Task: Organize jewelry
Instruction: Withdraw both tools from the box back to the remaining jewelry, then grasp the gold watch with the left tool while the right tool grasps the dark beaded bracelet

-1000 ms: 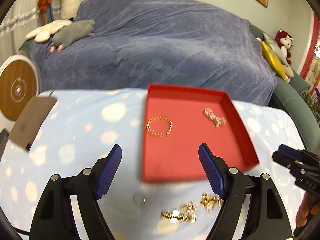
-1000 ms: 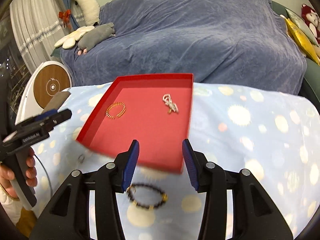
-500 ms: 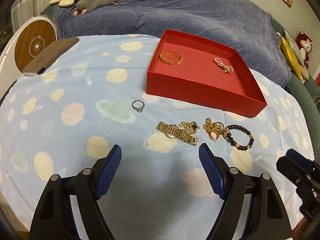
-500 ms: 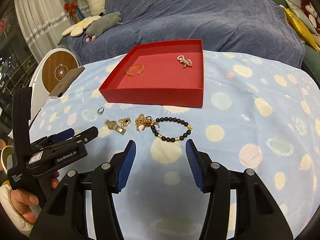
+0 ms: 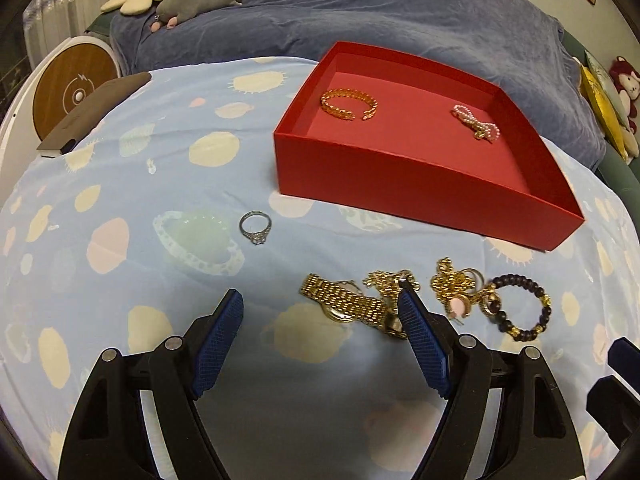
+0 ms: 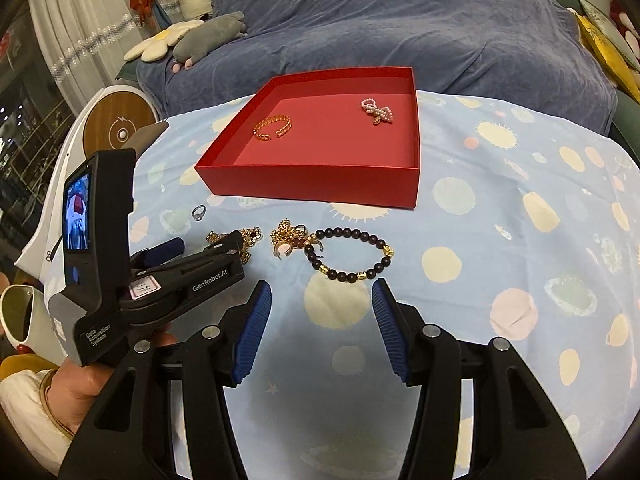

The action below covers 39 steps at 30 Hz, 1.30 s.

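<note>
The left gripper [image 5: 320, 310] has its jaws spread wide with nothing between them but bare cloth; its right blue pad [image 5: 420, 344] stands in front of the end of the gold watch [image 5: 352, 304], and whether it touches the watch cannot be told. The right gripper [image 6: 322, 300] has its jaws spread about halfway, having just been opening, and they hold nothing; the beaded bracelet [image 6: 352, 256] lies just beyond its tips, apart from them.

The jewelry sits on a table covered by a pale blue spotted cloth [image 5: 120, 200]. There is 1 red box [image 5: 420, 184], open on top, and inside it lie 2 pieces, well apart: 1 gold cuff bracelet [image 5: 348, 104] toward its left and 1 pink pearl bow [image 5: 476, 122] toward its right.

Outside the box, on the cloth in front of it, lie 1 silver ring [image 5: 255, 227] by itself to the left, 1 gold watch, 1 tangle of gold chain [image 5: 390, 280] touching the watch, 1 cluster of gold pieces with a pink stone [image 5: 458, 290], and 1 dark beaded bracelet with gold beads touching that cluster. How many separate pieces make up the cluster cannot be told.

In the right wrist view a hand [image 6: 84, 384] grips the left gripper's handle at the lower left.
</note>
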Each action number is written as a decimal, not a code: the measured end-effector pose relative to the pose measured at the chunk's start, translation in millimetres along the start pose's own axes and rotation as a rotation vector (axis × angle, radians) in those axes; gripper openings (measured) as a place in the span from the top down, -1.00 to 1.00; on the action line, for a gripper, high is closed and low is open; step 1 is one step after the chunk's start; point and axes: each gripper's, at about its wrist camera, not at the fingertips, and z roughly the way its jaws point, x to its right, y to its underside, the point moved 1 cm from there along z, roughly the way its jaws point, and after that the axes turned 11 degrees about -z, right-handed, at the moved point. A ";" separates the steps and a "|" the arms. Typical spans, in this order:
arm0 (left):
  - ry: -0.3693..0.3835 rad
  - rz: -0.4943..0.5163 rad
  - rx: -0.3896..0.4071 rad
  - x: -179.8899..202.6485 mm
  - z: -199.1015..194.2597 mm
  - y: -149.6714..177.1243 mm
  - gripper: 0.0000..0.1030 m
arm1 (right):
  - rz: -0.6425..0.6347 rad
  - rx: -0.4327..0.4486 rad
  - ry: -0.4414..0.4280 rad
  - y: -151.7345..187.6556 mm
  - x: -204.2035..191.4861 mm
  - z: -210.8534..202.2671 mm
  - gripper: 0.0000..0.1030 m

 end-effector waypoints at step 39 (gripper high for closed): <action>0.042 0.101 0.022 -31.4 -10.7 1.6 0.83 | -0.038 -0.022 -0.013 -2.5 -18.1 10.6 0.02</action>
